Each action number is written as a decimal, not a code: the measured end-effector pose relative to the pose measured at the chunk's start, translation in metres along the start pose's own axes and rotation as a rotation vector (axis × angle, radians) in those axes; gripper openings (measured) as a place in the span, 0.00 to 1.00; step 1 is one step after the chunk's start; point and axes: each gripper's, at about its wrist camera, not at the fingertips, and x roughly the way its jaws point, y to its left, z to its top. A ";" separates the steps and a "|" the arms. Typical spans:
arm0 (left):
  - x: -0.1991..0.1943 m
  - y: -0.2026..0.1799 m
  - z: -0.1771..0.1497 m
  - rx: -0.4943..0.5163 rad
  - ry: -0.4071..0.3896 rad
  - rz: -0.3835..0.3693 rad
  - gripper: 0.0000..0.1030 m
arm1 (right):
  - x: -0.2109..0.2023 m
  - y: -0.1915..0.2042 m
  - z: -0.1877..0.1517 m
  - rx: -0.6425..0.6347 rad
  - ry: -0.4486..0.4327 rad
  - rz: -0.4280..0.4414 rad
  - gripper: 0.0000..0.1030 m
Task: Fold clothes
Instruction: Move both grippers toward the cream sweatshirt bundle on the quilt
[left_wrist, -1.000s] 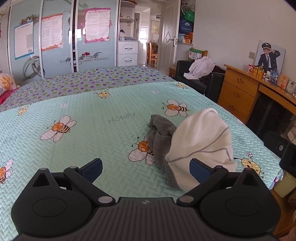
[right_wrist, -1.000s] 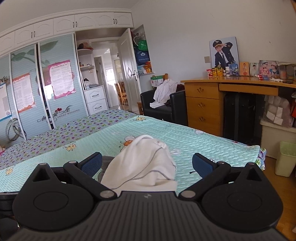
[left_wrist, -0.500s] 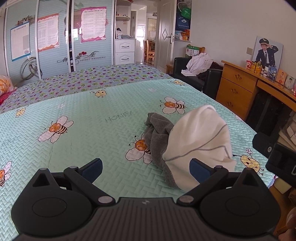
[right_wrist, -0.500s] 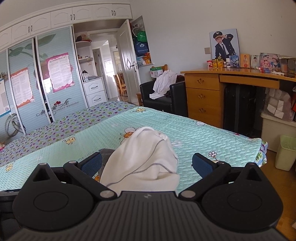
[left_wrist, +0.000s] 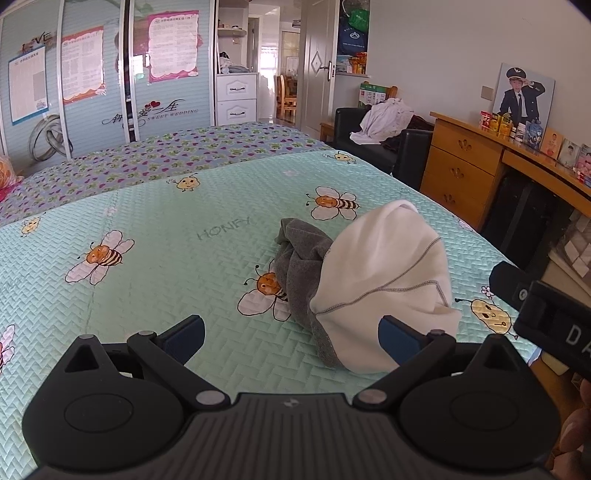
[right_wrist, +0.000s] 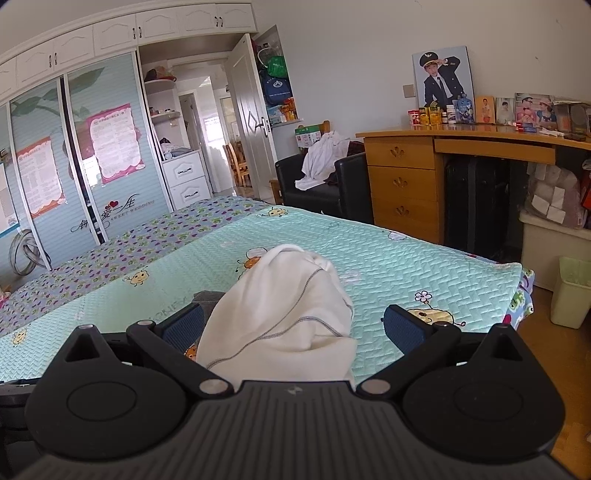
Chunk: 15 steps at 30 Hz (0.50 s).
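A crumpled white-and-grey fleece garment (left_wrist: 373, 273) lies heaped near the edge of the mint-green bee-print quilt (left_wrist: 155, 251), untouched. Both jaws gape empty; the right gripper (right_wrist: 293, 326) faces it squarely and looks nearer, while the left gripper (left_wrist: 291, 338) has it off to its right.

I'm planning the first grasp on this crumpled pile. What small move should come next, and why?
Probably ease the right gripper forward onto the white garment and close. Both grippers are open and hold nothing, the left gripper sits beside the pile, and the clothes lie bunched on the bed.
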 end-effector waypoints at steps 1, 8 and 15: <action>0.000 0.000 0.000 0.000 0.000 0.000 1.00 | 0.001 0.000 -0.001 0.001 0.000 -0.001 0.99; 0.002 0.002 -0.001 -0.005 0.005 -0.001 1.00 | 0.004 -0.001 -0.005 -0.003 0.005 -0.001 0.99; 0.007 0.001 -0.005 0.000 0.020 -0.002 1.00 | 0.011 -0.005 -0.011 0.002 0.026 -0.010 0.99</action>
